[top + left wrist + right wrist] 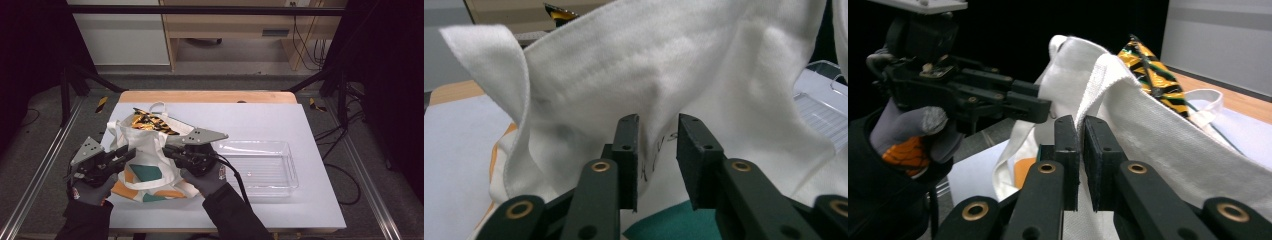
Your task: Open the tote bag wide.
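A white tote bag (150, 150) with green and orange shapes lies on the left of the table, its mouth lifted. Yellow-and-black striped packets (147, 122) stick out of the mouth. My right gripper (1081, 125) is shut on the bag's upper rim (1158, 135), with the fabric edge pinched between its pads; a striped packet (1148, 70) shows behind. My left gripper (656, 130) is open, its jaws a little apart right in front of the bag's white cloth (649, 65). From above, the left gripper (131, 152) and the right gripper (167, 150) face each other across the bag.
A clear plastic tray (260, 165) stands to the right of the bag, close to my right hand. The white tabletop (260, 120) extends behind it to a wooden back edge. Black frame posts stand at the table's back corners.
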`<action>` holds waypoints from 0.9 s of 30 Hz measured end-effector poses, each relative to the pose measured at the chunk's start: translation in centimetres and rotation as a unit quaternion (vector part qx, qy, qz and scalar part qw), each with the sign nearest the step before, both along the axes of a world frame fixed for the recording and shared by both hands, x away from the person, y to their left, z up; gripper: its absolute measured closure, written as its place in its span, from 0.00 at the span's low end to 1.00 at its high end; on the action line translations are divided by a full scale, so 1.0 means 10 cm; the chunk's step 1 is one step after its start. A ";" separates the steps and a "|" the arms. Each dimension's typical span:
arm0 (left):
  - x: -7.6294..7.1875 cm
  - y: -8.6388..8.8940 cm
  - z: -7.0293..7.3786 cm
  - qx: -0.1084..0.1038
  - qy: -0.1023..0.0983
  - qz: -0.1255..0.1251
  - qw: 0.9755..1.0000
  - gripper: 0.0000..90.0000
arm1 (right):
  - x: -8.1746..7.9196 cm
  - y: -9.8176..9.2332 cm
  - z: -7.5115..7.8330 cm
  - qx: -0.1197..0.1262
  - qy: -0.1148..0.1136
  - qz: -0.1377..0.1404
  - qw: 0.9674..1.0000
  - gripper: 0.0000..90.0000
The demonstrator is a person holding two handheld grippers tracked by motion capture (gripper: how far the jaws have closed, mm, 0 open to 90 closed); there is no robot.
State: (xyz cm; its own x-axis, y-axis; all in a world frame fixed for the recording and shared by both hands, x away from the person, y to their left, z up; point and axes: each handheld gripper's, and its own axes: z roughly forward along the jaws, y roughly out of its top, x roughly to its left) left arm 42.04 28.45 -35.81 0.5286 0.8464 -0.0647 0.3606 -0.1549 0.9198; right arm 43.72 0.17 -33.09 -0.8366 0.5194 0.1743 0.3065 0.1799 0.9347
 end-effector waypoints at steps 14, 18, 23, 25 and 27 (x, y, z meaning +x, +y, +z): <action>-0.05 0.02 -0.02 0.007 0.008 0.002 1.000 0.98 | -0.02 -0.04 -0.01 0.012 -0.001 0.001 1.000 0.86; -0.11 0.05 -0.02 0.007 0.007 -0.002 1.000 0.98 | -0.01 -0.12 0.06 0.026 -0.008 -0.009 1.000 0.84; -0.19 0.08 -0.05 0.008 0.005 -0.007 1.000 0.99 | 0.01 -0.19 0.16 0.044 -0.019 -0.025 0.999 0.88; -0.22 0.09 -0.07 0.010 0.003 -0.009 1.000 0.99 | 0.03 -0.18 0.17 0.041 -0.022 -0.034 0.998 0.93; -0.25 0.09 -0.08 0.011 0.003 -0.011 1.000 0.99 | 0.07 -0.16 0.17 0.038 -0.020 -0.040 0.998 0.98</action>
